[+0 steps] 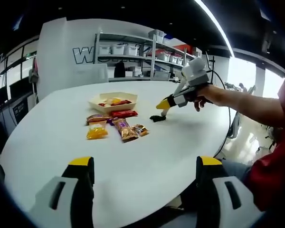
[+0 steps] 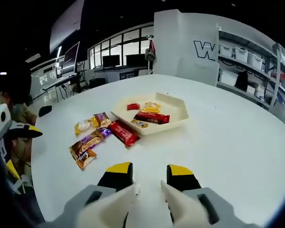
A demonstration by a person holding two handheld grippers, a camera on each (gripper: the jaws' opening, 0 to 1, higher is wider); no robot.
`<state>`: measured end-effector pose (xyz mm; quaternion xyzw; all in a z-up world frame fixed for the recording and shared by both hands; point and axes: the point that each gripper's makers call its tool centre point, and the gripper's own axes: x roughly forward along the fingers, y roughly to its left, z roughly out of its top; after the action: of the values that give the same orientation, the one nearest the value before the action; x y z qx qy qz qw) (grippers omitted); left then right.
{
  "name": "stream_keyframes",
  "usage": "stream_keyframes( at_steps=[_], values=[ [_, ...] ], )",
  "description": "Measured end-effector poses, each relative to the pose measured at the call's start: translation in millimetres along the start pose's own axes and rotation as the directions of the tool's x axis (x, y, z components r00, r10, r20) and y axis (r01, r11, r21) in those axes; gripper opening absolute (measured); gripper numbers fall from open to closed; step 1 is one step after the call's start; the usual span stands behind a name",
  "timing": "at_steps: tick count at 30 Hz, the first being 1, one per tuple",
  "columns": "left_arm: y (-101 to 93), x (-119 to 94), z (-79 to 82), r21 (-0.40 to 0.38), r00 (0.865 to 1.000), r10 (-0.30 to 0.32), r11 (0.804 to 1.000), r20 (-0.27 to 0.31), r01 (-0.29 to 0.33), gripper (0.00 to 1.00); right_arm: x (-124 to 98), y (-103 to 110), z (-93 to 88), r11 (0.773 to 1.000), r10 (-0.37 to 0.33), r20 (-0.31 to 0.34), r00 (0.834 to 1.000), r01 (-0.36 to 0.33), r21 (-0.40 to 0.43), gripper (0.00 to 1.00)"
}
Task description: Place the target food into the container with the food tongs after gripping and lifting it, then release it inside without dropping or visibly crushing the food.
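held out over the white table by a bare forearm reaching in from the right, the right gripper tilts down with its yellow-and-black tips close to or touching the tabletop, just right of the snacks. seen along its own jaws in the right gripper view, tips apart with bare table between them, gripping nothing. low at the near table edge, the left gripper with jaws wide apart, empty. beside the tray, partly tucked under its near rim, a long red packet, long axis slanting toward the tray. inside the tray, another red packet and small wrapped sweets, hard to tell apart. further left, a loose cluster of yellow, purple and brown packets, flat on the table.
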<state>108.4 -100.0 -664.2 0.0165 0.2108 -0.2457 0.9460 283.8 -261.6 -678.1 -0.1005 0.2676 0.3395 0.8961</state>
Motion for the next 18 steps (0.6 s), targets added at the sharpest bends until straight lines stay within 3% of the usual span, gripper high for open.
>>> stream_keyframes(
  at_steps=[10,14,18],
  values=[
    [-3.6,0,0.2,0.01,1.0,-0.009,1.0,-0.003,0.009,0.86,-8,16,-8.8,0.998,0.062,-0.026,0.998,-0.061,0.019,0.24],
    [-4.4,0,0.9,0.011,1.0,-0.009,1.0,-0.003,0.009,0.86,-11,19,-0.5,0.996,0.078,0.009,0.997,-0.078,0.04,0.24],
    [-4.2,0,0.6,0.011,1.0,-0.009,1.0,-0.004,0.009,0.86,-12,29,12.1,0.987,0.135,0.059,0.989,-0.139,0.079,0.24]
  ],
)
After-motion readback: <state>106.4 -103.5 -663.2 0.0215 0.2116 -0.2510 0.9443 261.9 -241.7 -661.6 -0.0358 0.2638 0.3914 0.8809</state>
